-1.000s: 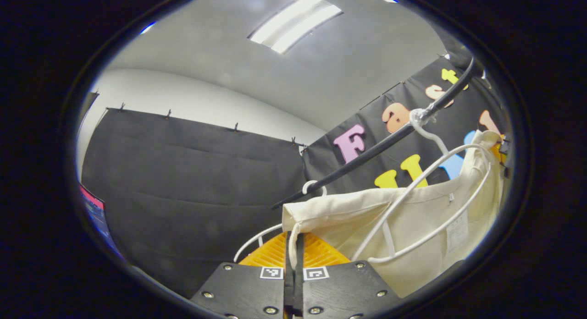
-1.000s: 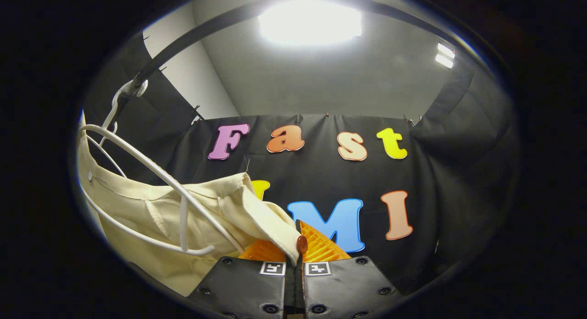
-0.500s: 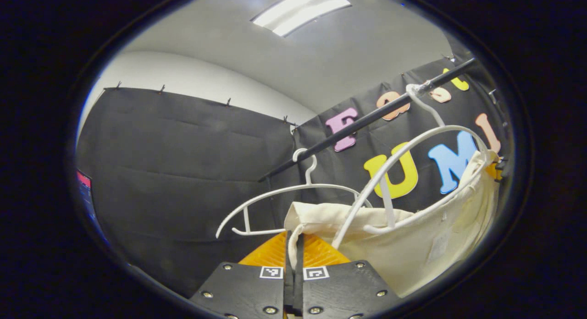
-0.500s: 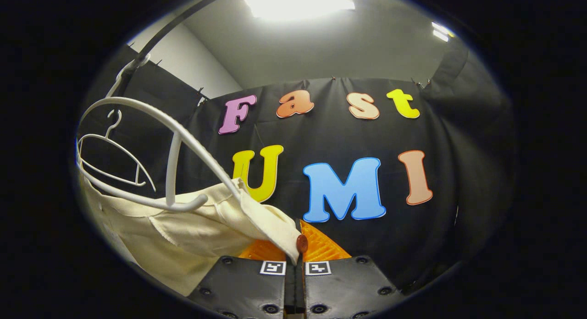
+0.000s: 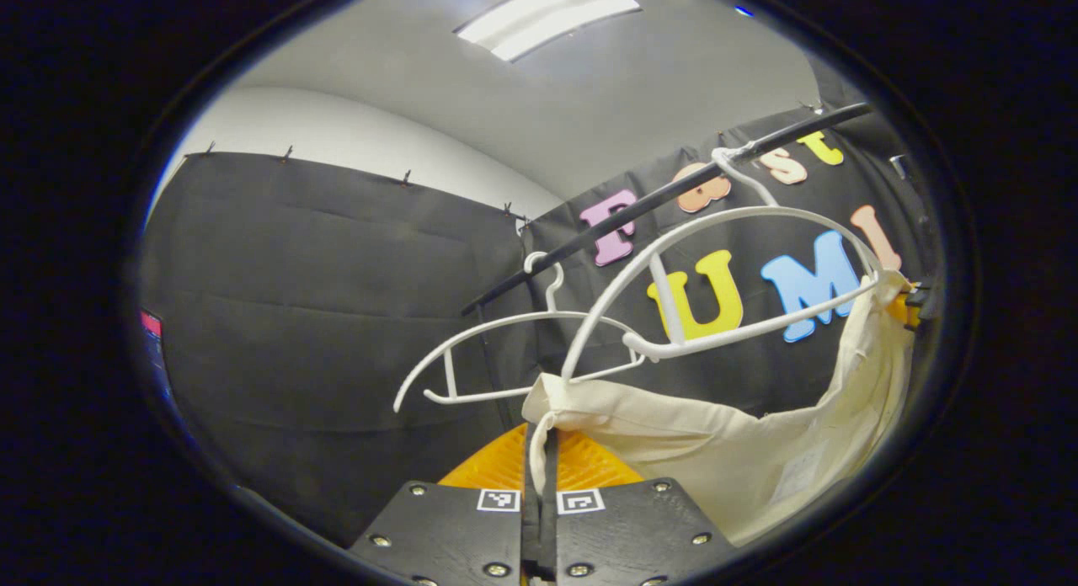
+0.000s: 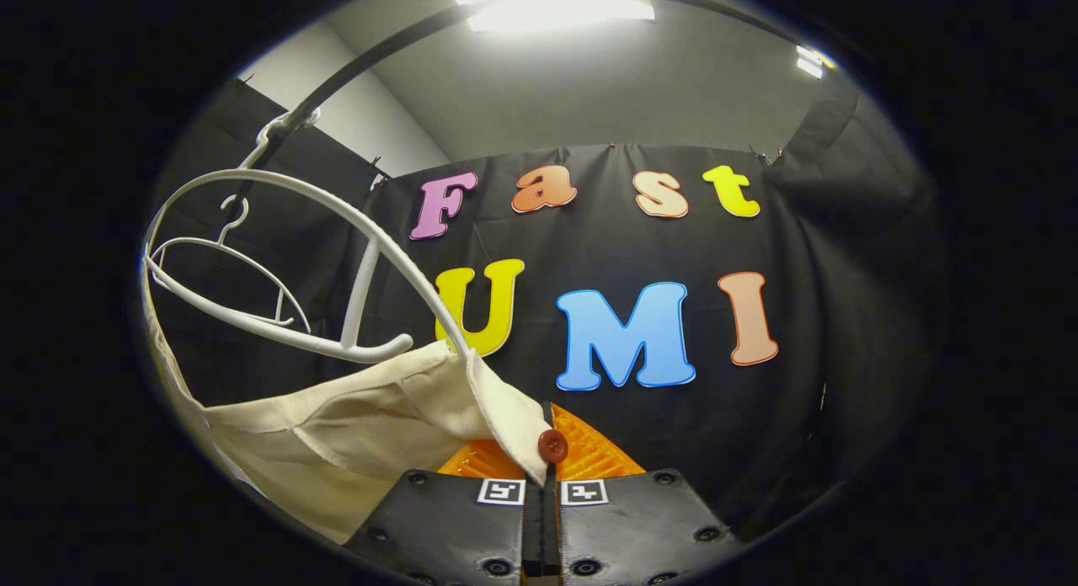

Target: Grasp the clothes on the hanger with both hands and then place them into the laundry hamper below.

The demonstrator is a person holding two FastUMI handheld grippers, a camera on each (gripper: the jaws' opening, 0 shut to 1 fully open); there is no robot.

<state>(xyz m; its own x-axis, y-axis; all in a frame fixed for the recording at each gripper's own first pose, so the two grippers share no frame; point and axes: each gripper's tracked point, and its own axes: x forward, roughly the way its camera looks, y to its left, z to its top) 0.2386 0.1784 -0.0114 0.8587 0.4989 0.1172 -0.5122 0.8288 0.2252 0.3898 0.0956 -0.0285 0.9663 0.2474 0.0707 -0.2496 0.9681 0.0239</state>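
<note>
- While its two fingers press together on a corner of the cream shirt (image 5: 741,451), the left claw (image 5: 539,451) sits at the near bottom of the left gripper view, pinching the cloth where it folds down between them.
- In that view the shirt sags in a slack curve from the left claw across to the far right edge, below the near white hanger (image 5: 716,274), whose bars are bare.
- The near hanger's hook sits on the black rail (image 5: 665,199); a second white hanger (image 5: 514,350) hangs further left on the same rail, also bare.
- In the right gripper view the right claw (image 6: 546,468) is clamped on the shirt's (image 6: 362,434) other corner, just by a red-brown button (image 6: 552,445).
- There the shirt droops to the left below the near hanger (image 6: 295,258), with the second hanger (image 6: 227,274) behind it.
</note>
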